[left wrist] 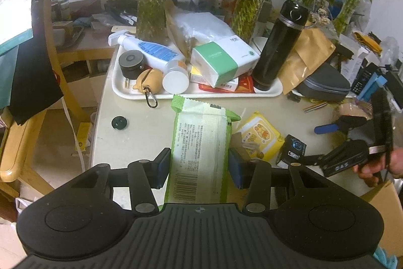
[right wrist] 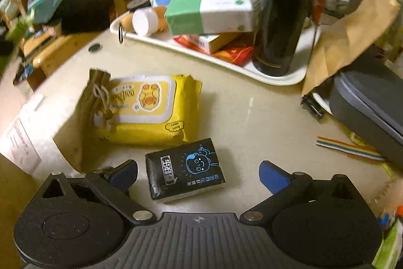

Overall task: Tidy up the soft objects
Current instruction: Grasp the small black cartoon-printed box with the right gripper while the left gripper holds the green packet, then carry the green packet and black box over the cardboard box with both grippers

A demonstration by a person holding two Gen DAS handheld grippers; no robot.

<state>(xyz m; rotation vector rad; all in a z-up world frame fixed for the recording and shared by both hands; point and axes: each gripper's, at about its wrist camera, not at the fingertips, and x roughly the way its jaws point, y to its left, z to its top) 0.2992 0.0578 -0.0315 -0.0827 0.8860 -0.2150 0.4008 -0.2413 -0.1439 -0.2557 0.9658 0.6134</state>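
With the left claw (left wrist: 199, 168) clamped on the soft green-and-white wipes pack (left wrist: 200, 150) above the pale surface (right wrist: 252, 117), the open right claw (right wrist: 199, 177) straddles the small black tissue packet (right wrist: 185, 169), which next needs closing on squarely.

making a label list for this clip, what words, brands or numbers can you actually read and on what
"BABY WIPES", upside down, on the yellow wipes pack.
"OAS", roughly, on the right gripper body; uncertain.
Green pack held in the left gripper: barcode and fine print, too small to read.
Black tissue packet: characters blurred.
Green-and-white tissue pack: print too small.
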